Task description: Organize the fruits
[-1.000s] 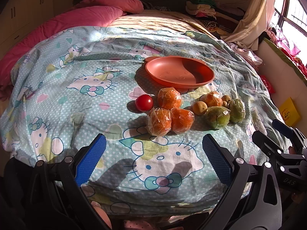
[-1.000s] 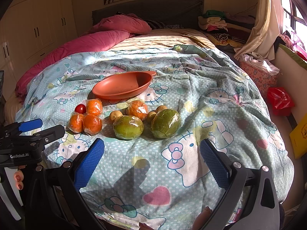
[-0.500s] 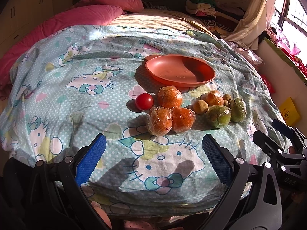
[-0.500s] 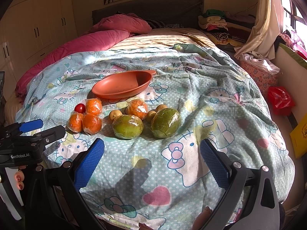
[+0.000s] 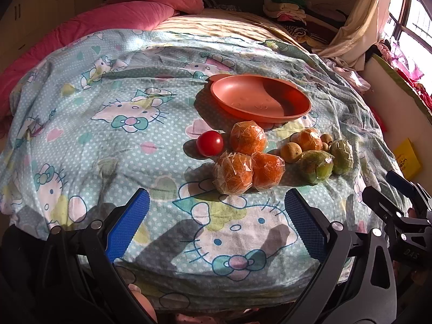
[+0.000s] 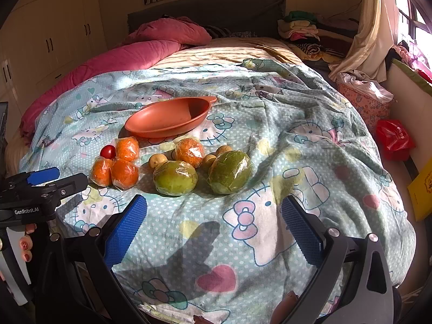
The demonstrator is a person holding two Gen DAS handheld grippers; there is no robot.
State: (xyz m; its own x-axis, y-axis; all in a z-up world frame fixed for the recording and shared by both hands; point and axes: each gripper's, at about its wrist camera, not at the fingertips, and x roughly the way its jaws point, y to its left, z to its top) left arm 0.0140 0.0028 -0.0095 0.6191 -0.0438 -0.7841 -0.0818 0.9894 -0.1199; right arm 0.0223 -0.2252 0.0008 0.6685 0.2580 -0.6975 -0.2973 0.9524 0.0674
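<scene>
Both grippers hang wide-jawed and empty over the near bed edge, the left gripper [image 5: 216, 224] nearer the wrapped oranges [image 5: 247, 168] lying just ahead of it, while the green fruits [image 6: 201, 176] lie ahead-left of the right gripper [image 6: 213, 224], the empty orange bowl [image 5: 259, 102] beyond

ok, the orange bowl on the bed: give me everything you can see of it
The orange bowl is a shallow oval dish, matte, plastic-looking, with a small tab handle at one end. It is empty, upright, slightly tilted on the cartoon-cat bedspread, half sunlit, half in its own shadow. It sits just behind the fruit; the nearest wrapped orange lies at its near rim, contact unclear. Neither gripper is near it.
</scene>
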